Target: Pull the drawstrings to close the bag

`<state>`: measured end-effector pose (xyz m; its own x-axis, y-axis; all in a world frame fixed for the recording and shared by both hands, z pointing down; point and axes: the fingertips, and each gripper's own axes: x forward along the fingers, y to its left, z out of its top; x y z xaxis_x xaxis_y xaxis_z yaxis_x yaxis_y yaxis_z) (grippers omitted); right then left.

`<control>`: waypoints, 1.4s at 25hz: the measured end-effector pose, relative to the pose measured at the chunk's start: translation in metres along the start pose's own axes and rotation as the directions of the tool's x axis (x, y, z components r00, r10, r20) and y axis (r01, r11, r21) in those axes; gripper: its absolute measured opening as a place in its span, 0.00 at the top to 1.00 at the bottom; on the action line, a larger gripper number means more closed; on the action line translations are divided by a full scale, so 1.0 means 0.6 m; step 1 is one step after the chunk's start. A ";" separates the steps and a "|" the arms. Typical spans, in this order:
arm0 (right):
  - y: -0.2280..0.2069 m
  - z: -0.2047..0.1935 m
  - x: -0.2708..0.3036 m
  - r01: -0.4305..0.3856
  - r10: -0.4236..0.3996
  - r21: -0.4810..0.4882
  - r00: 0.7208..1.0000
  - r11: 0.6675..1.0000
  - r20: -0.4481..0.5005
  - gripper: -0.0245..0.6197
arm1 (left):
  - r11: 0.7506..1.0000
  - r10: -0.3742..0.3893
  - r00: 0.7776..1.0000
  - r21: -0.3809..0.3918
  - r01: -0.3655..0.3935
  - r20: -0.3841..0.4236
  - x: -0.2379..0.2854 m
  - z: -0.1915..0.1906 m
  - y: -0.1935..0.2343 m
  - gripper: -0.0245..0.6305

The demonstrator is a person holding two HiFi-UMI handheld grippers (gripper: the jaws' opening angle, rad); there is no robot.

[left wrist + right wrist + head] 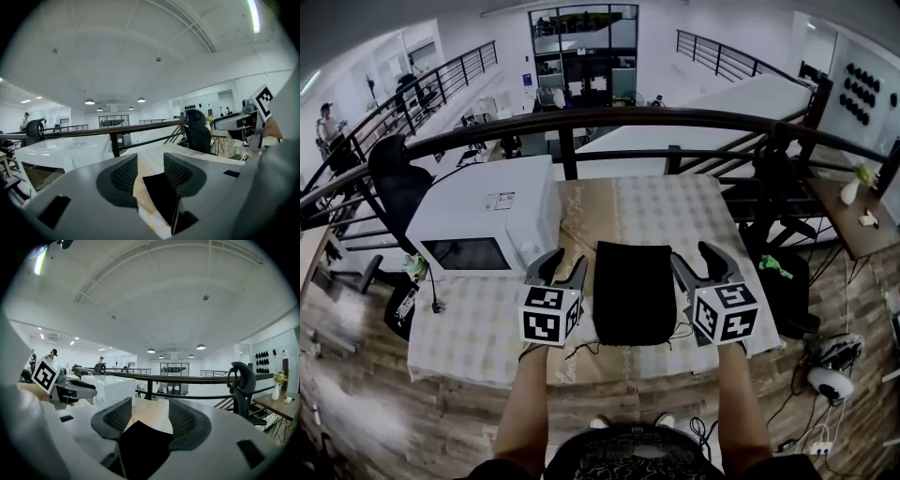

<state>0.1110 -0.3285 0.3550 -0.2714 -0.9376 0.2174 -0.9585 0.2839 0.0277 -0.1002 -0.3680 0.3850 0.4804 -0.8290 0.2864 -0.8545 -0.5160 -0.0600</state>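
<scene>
Closest to us, our left forearm and right forearm reach out over the near edge of the table, which wears a pale checked cloth. Each forearm ends in a gripper topped by a marker cube.

The left gripper hangs over the table just left of the bag. In its own view we see the jaws standing apart with nothing between the ribbed pads. Only the tan tabletop and a corner of black fabric show lower down. The right gripper sits just right of the bag, and its view tells us the same: jaws spread and empty, with the dark cloth showing below the gap. We see neither pair of pads touching the bag.

The bag is black and flat. It lies about midway along the table's width, close to the near edge, between the two grippers. Thin dark drawstrings trail from its near end onto the cloth.

Farther back, a white microwave stands on the far-left part of the table, just beyond the left gripper's tips. Past the far edge runs a dark railing. A black office chair stands off to the left, and at the right a wooden side table carries a small vase. Behind it all opens a bright white hall.
</scene>
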 end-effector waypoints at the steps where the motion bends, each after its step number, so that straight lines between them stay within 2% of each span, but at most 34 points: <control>1: -0.011 0.001 -0.002 -0.007 0.007 -0.002 1.000 1.000 0.005 0.60 | 1.000 0.009 1.000 -0.001 -0.009 0.004 0.004 0.005 -0.006 0.70; 11: -0.106 0.020 -0.029 -0.047 0.049 -0.036 0.998 0.998 0.043 0.60 | 0.996 0.094 0.995 -0.008 -0.093 0.029 0.014 0.034 -0.052 0.70; 21: -0.095 0.006 -0.024 -0.105 0.107 -0.047 0.994 0.993 0.038 0.60 | 0.991 0.134 0.991 -0.006 -0.134 0.014 -0.002 0.027 -0.042 0.70; 28: -0.081 -0.008 -0.023 -0.143 0.144 -0.078 0.990 0.987 0.007 0.60 | 0.994 0.109 0.994 0.011 -0.109 -0.004 -0.005 0.014 -0.048 0.70; 35: -0.067 -0.053 -0.016 -0.171 0.165 -0.123 0.984 0.978 -0.062 0.60 | 0.998 0.065 0.995 0.027 -0.063 -0.073 -0.003 -0.046 -0.055 0.70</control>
<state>0.1547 -0.3246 0.3829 -0.4196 -0.8638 0.2790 -0.8798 0.4627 0.1094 -0.0780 -0.3435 0.4128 0.4082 -0.8426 0.3513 -0.8775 -0.4683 -0.1036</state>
